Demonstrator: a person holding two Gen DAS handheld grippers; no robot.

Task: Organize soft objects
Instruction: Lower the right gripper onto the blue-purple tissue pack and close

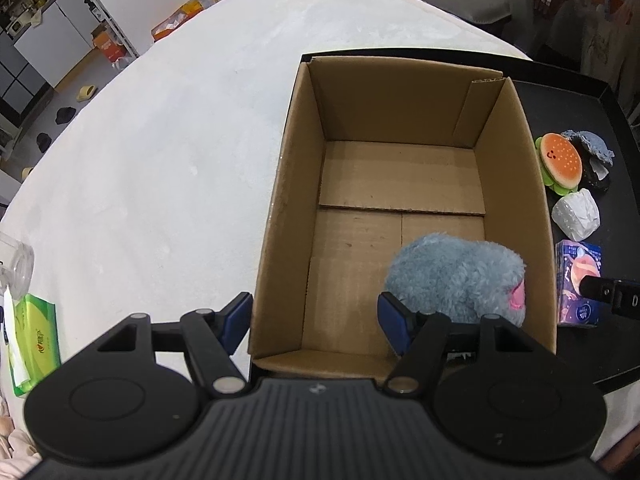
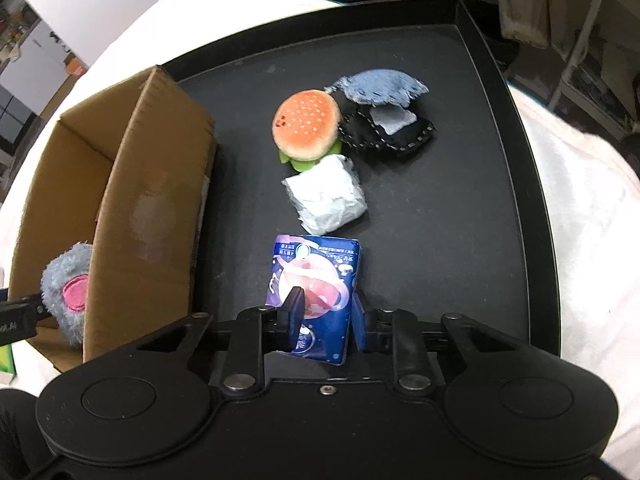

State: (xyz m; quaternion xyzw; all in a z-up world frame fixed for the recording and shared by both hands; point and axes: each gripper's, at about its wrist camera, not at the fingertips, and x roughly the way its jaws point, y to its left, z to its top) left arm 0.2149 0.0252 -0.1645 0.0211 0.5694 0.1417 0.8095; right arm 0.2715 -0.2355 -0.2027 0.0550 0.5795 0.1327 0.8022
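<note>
Left wrist view, nearest first: my left gripper (image 1: 316,322) stands wide open, its blue pads either side of the near left wall of the box (image 1: 280,200), one outside, one inside. Nothing sits between them. Just beyond the inner pad, a fuzzy grey-blue plush (image 1: 456,276) with a pink patch lies on the corrugated floor at the lower right of the box. The box is plain brown cardboard, open-topped, its bottom flaps showing seams. At the left edge of the frame lies a green tissue pack (image 1: 34,340) on a white, soft-looking cloth (image 1: 160,160).

Right wrist view: my right gripper (image 2: 324,316) is closed on a glossy blue-purple packet (image 2: 316,292), a soft rectangular pack that stands in the lower centre of the frame on a matte black tray (image 2: 460,220). Just past it sits a crinkled white bundle (image 2: 326,198), roughly cube-shaped. Touching that, further up, is a round plush burger (image 2: 306,128) with an orange dotted bun and green felt edge. Beside the burger, to its right, lies a black stitched fabric piece (image 2: 384,136) with a ragged blue-grey furry scrap (image 2: 380,86) on top. The box fills the left of this frame, with the plush peeking over its near corner.
</note>
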